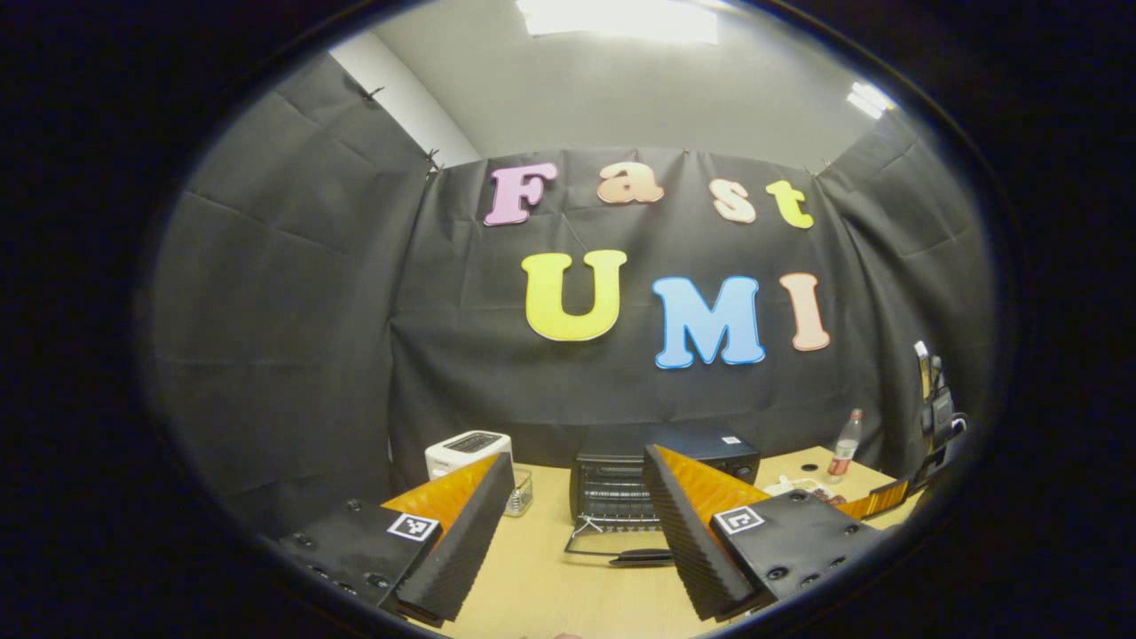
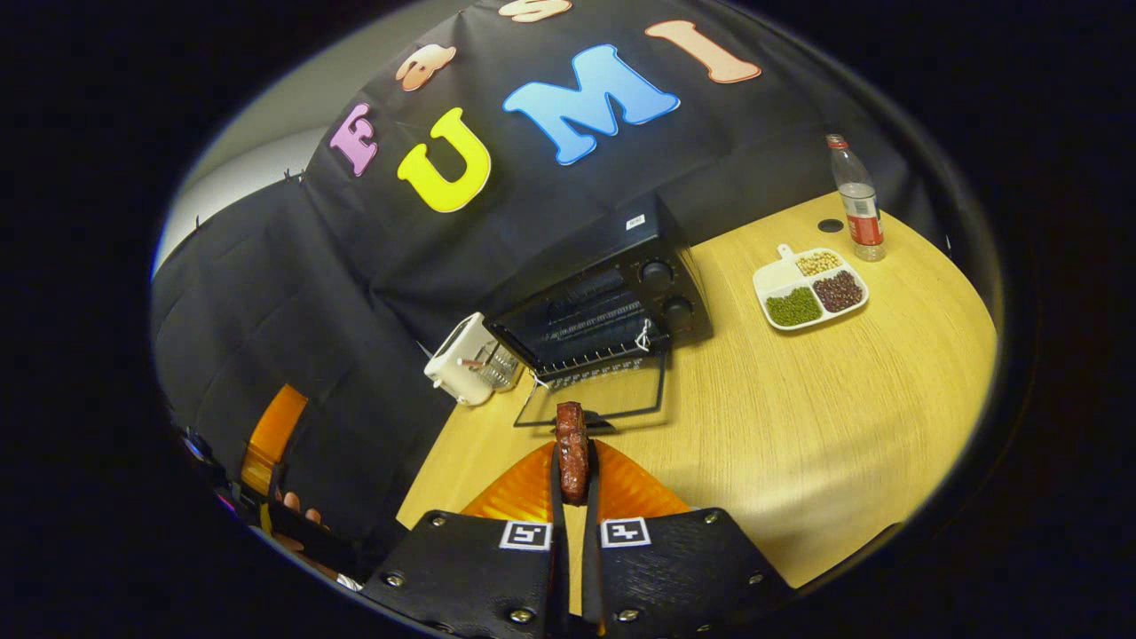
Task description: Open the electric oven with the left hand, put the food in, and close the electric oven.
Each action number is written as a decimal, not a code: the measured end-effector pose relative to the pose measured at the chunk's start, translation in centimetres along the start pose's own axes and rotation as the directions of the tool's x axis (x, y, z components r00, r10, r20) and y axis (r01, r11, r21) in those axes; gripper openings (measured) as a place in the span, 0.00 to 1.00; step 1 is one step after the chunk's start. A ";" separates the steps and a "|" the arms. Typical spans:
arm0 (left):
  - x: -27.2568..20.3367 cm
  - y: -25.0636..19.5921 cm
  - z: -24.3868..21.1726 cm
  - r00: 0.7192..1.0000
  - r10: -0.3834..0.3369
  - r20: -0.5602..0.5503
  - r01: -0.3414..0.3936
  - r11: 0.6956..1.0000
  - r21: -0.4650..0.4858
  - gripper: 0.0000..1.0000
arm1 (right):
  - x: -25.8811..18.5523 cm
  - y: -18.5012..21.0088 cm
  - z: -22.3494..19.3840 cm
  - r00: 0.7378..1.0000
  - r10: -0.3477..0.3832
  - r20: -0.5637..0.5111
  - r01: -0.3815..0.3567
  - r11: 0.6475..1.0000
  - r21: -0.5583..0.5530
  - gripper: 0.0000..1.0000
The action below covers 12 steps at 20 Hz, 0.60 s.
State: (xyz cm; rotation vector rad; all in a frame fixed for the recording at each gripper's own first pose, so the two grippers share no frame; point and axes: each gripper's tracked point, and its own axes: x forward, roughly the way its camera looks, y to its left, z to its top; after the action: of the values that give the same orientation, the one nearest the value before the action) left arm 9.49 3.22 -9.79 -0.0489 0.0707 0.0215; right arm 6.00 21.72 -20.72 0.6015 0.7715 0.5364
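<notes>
At the far side of the wooden surface (image 2: pixel 799 426), up against the booth's black cloth wall, sits the electric oven (image 2: pixel 612 302), and its door (image 2: pixel 593 401) is down, lying flat out toward the near edge with the wire rack showing inside. Right tongs (image 2: pixel 573 444) in close now, pinched tight on the food (image 2: pixel 572 448), a dark reddish-brown strip standing up between both fingers, held above the surface just short of the lowered door. Left tongs (image 1: pixel 577 506) are spread wide, nothing between the fingers, held back from the oven (image 1: pixel 661 484) and facing it head-on; in the left gripper view the open door (image 1: pixel 612 546) shows between the two fingers. Left of the oven, a white toaster (image 2: pixel 460 359), with a small clear glass (image 1: pixel 519 494) just beside it. Off to the right, well apart from the oven, a divided white tray (image 2: pixel 809 288) with green, dark red and pale beans in its compartments, and beyond it an upright plastic bottle (image 2: pixel 856 200) with a red label.
</notes>
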 end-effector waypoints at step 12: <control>6.8 4.7 -1.7 0.998 -0.034 -0.050 0.034 0.999 0.001 1.00 | 12.1 1.5 5.1 0.987 -0.037 0.153 0.019 0.993 0.115 0.06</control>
State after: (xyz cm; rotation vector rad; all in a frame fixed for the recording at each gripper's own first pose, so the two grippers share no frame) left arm 16.00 7.94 -12.21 -0.0484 0.1198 -0.0140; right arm 16.89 29.03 -22.52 0.7281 0.6646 0.4164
